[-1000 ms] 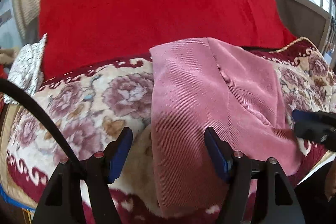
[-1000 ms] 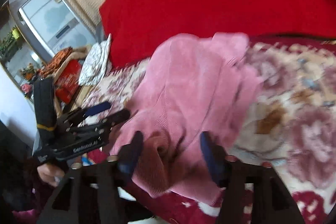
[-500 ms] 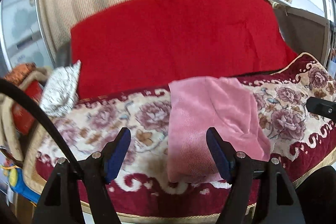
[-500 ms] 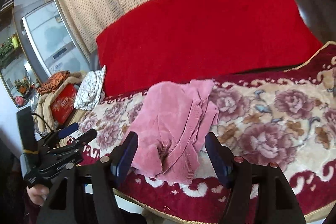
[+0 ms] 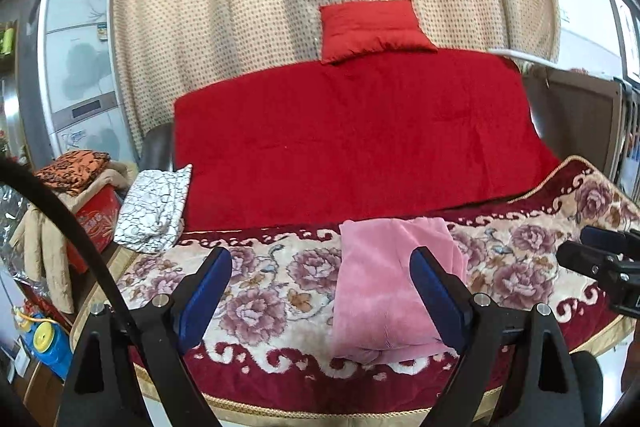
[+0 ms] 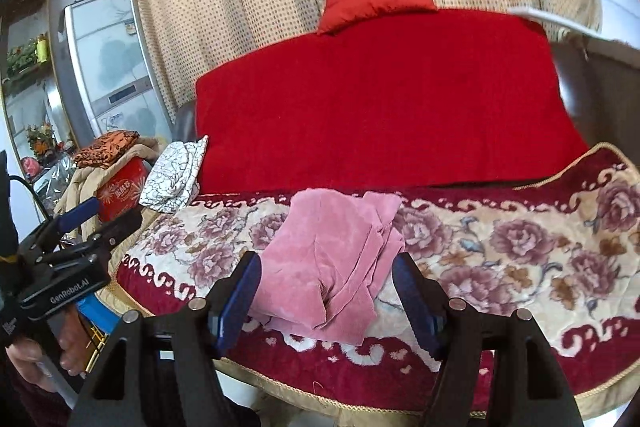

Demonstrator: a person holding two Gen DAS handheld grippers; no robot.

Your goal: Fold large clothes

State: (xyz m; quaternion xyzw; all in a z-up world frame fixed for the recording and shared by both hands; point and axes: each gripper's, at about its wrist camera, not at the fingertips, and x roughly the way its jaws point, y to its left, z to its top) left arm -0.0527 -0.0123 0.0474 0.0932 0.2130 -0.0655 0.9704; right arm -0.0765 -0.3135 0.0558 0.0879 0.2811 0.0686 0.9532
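Note:
A pink ribbed garment (image 5: 384,279) lies folded in a compact stack on the floral blanket (image 5: 272,291) near the sofa's front edge; it also shows in the right wrist view (image 6: 332,267). My left gripper (image 5: 324,291) is open and empty, held back from the sofa in front of the garment. My right gripper (image 6: 326,291) is open and empty, also held back, with the garment seen between its blue fingers (image 6: 240,291). The right gripper shows at the right edge of the left wrist view (image 5: 600,259), and the left gripper at the left of the right wrist view (image 6: 68,251).
A red cover (image 5: 352,139) drapes the sofa back with a red cushion (image 5: 372,27) on top. A white patterned cloth (image 5: 156,211) lies at the sofa's left end. A red box with piled clothes (image 5: 84,187) and a fridge (image 5: 76,75) stand to the left.
Both grippers have pulled back and up from the pink garment, which stays folded on the blanket. The view now takes in the whole sofa and curtain.

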